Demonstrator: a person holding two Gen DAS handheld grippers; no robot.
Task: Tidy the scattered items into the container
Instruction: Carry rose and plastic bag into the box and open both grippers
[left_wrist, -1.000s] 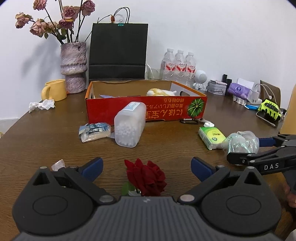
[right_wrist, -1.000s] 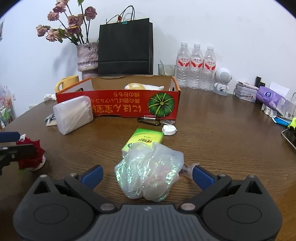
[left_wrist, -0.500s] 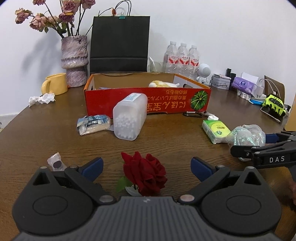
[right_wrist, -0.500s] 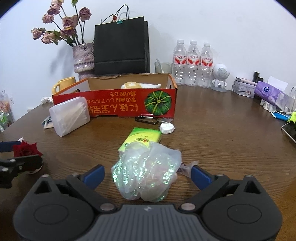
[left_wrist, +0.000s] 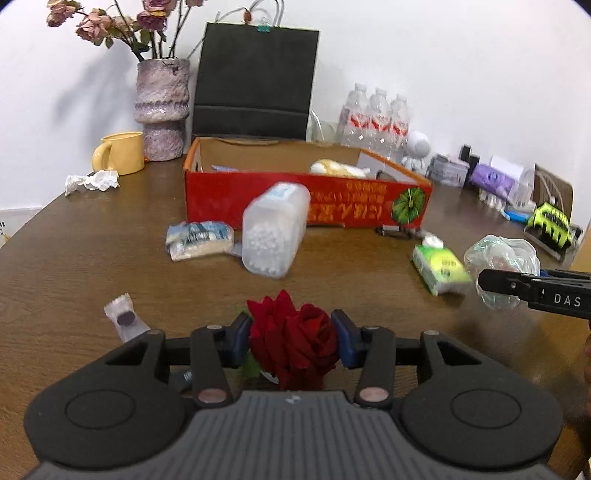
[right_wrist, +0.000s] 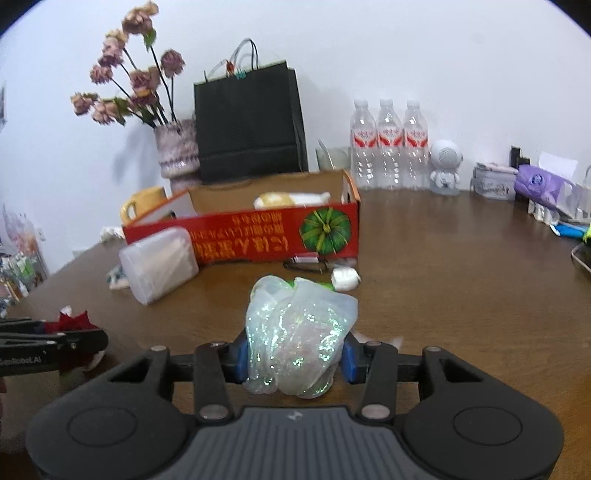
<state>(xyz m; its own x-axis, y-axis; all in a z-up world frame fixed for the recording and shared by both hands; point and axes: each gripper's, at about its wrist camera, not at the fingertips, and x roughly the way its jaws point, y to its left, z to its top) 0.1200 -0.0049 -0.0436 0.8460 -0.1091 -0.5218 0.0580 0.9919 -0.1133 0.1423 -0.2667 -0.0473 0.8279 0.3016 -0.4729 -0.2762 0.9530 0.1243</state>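
My left gripper (left_wrist: 291, 339) is shut on a red rose (left_wrist: 295, 338) just above the wooden table. My right gripper (right_wrist: 295, 352) is shut on a crumpled iridescent plastic bag (right_wrist: 299, 332), which also shows at the right of the left wrist view (left_wrist: 502, 258). The open red cardboard box (left_wrist: 306, 206) with a pumpkin print stands behind, holding a pale packet (left_wrist: 338, 168). Loose on the table are a clear tub of white beads (left_wrist: 275, 230), a snack packet (left_wrist: 199, 240), a green tissue pack (left_wrist: 439, 267), a small wrapped candy (left_wrist: 123, 319), a carabiner (right_wrist: 306, 264) and a white cap (right_wrist: 345, 278).
Behind the box stand a black paper bag (left_wrist: 255, 81), a vase of dried flowers (left_wrist: 162, 110), a yellow mug (left_wrist: 122, 153), three water bottles (left_wrist: 376, 118) and a white figurine (left_wrist: 417, 147). Crumpled paper (left_wrist: 92, 181) lies far left. Small items line the right edge (left_wrist: 495, 181).
Both grippers have closed: the left on the rose, the right on the plastic bag. Both views have shifted, the right one rising and tilting.
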